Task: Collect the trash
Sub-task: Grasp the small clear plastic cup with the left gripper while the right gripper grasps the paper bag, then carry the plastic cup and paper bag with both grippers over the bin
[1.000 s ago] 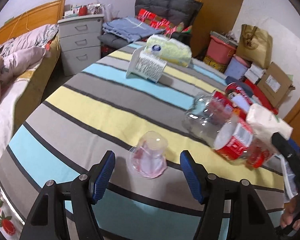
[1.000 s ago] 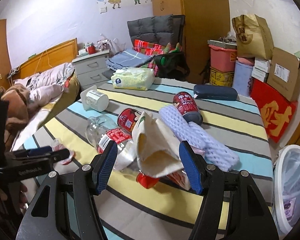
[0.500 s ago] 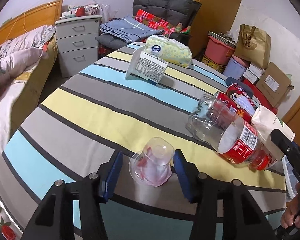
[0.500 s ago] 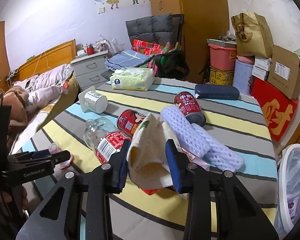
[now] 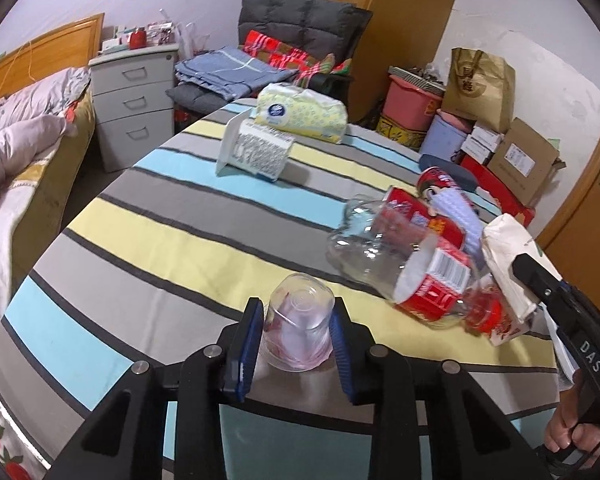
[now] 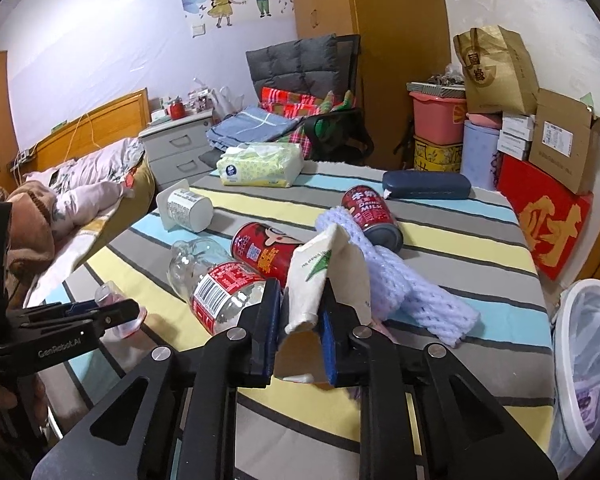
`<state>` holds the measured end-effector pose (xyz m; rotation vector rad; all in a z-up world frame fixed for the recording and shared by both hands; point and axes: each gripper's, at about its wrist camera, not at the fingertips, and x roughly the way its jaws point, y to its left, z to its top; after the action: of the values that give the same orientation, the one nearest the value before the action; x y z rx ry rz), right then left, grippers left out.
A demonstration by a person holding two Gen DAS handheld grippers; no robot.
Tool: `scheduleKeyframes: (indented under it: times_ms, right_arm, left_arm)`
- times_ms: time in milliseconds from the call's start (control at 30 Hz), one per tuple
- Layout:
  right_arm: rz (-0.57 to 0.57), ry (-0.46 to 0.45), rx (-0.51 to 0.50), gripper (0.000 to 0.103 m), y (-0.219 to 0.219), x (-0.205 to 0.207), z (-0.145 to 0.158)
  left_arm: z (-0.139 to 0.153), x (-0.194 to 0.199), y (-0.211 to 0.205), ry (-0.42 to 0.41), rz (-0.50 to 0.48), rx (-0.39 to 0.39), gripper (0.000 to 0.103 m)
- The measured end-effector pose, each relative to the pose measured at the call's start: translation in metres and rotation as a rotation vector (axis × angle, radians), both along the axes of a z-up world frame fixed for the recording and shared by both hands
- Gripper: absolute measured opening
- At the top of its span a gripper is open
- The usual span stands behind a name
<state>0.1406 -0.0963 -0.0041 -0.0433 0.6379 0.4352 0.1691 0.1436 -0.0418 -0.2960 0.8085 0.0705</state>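
My left gripper [image 5: 296, 320] is shut on a clear plastic cup [image 5: 299, 332] with pink residue, lying on the striped table [image 5: 160, 240]. My right gripper [image 6: 302, 312] is shut on a white paper bag [image 6: 320, 276], squeezing its lower part. Beside the bag lie a clear plastic bottle with a red label [image 6: 216, 284], two red cans [image 6: 260, 248] [image 6: 370, 212] and a lilac foam net sleeve [image 6: 404, 288]. The bottle [image 5: 404, 256] and the paper bag [image 5: 508, 256] also show in the left wrist view, with the right gripper at the right edge.
A white bin with a liner [image 6: 584, 344] stands off the table's right side. A white tub on its side [image 5: 256, 152], a tissue pack [image 5: 300, 114] and a dark blue case [image 6: 426, 190] lie at the table's far end. A bed [image 5: 16, 160] is on the left.
Both grippers have closed: the left one moved forward and shut on the plastic cup, the right one shut on the paper bag.
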Motion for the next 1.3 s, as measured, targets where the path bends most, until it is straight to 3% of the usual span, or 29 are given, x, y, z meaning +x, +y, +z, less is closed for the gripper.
scheduleKeyframes:
  times_ms: [67, 100, 700, 1300]
  right_arm:
    - [-0.004, -0.001, 0.013, 0.018, -0.004, 0.000, 0.001]
    - [-0.005, -0.003, 0.017, 0.007, -0.005, -0.001, 0.002]
    - [-0.050, -0.045, 0.076, 0.007, -0.031, -0.016, 0.011]
    - [-0.192, -0.100, 0.111, 0.007, -0.097, -0.031, 0.029]
  left_arm:
    - [0.005, -0.003, -0.004, -0.014, -0.011, 0.000, 0.034]
    - [0.007, -0.004, -0.005, -0.019, -0.014, 0.001, 0.034]
    - [0.040, -0.013, -0.054, -0.091, -0.124, 0.028, 0.034]
    - [0.075, -0.015, -0.143, -0.166, -0.311, 0.062, 0.034]
